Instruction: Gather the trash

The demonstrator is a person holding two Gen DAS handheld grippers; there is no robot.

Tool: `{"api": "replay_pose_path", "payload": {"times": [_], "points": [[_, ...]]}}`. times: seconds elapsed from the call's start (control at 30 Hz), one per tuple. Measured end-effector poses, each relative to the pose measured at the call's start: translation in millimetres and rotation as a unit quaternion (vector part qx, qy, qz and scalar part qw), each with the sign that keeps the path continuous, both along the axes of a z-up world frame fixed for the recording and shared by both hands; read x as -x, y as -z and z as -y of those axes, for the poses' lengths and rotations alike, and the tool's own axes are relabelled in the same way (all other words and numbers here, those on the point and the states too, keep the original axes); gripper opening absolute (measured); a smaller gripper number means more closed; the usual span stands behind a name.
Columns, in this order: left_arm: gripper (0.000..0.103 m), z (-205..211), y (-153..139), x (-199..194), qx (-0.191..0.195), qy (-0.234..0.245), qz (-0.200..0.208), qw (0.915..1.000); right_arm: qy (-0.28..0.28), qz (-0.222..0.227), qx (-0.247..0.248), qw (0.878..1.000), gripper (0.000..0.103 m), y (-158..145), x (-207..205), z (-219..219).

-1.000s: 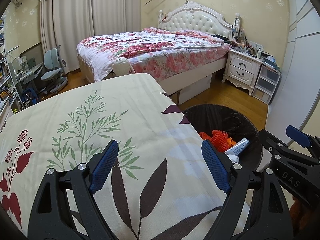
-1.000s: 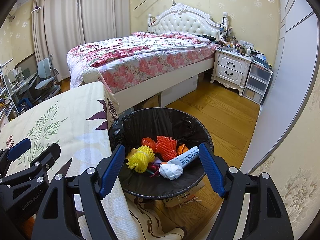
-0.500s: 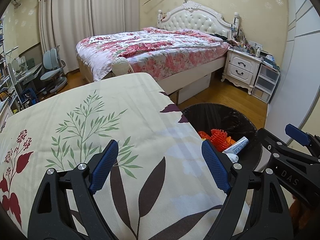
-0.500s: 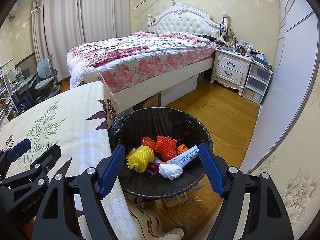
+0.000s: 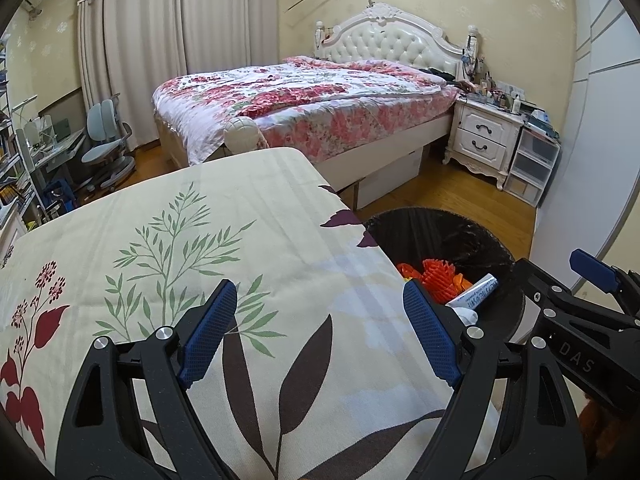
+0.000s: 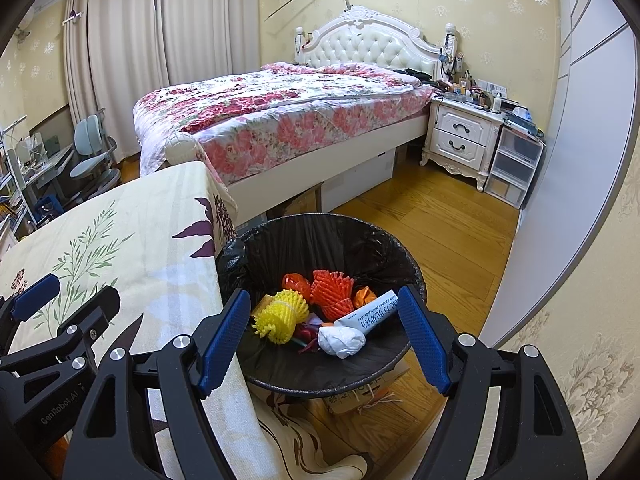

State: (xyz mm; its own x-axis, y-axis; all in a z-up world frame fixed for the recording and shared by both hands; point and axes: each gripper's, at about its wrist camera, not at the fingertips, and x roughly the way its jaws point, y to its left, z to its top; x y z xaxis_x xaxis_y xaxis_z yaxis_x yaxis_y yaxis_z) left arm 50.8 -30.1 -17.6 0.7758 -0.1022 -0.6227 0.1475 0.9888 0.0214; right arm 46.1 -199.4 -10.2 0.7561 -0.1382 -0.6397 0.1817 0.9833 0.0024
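Right wrist view: right gripper [image 6: 324, 340] and left gripper [image 5: 316, 334] are wide open, empty; knocking the bin [image 6: 394, 250] could spill the trash [image 6: 320, 312].

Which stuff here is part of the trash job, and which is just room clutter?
Job: trash bin, yellow foam net, orange foam net, white tube, crumpled white wad.

Clutter: bed, nightstand, desk chair, floral tablecloth.
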Motion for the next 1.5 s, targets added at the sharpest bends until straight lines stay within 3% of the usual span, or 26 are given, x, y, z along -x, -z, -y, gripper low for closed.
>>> {"api": "replay_pose_path", "payload": {"times": [0.5,0.8,1.2,1.5], "points": [[0.084,-1.0,-2.8,5.0,0.006,0.010,0.015,0.9998,-0.005,-0.002,0.002,1.000,0.074,0.0,6.5,-6.7],[0.088,-30.1,-2.1,0.3,0.005,-0.021,0.002,0.9998,-0.031,-0.007,0.010,0.999,0.074,-2.4,3.4,-30.0],[0.088,-128.2,13.0,-3.5,0.016,-0.110,-0.032,0.9933,-0.127,-0.028,0.025,0.991,0.074,2.7,-29.8,-120.5],[0.088,-234.5,18.8,-0.6,0.010,-0.201,-0.055,0.9779,-0.234,-0.048,0.018,0.971,0.077,9.6,-78.9,-235.8]]}}
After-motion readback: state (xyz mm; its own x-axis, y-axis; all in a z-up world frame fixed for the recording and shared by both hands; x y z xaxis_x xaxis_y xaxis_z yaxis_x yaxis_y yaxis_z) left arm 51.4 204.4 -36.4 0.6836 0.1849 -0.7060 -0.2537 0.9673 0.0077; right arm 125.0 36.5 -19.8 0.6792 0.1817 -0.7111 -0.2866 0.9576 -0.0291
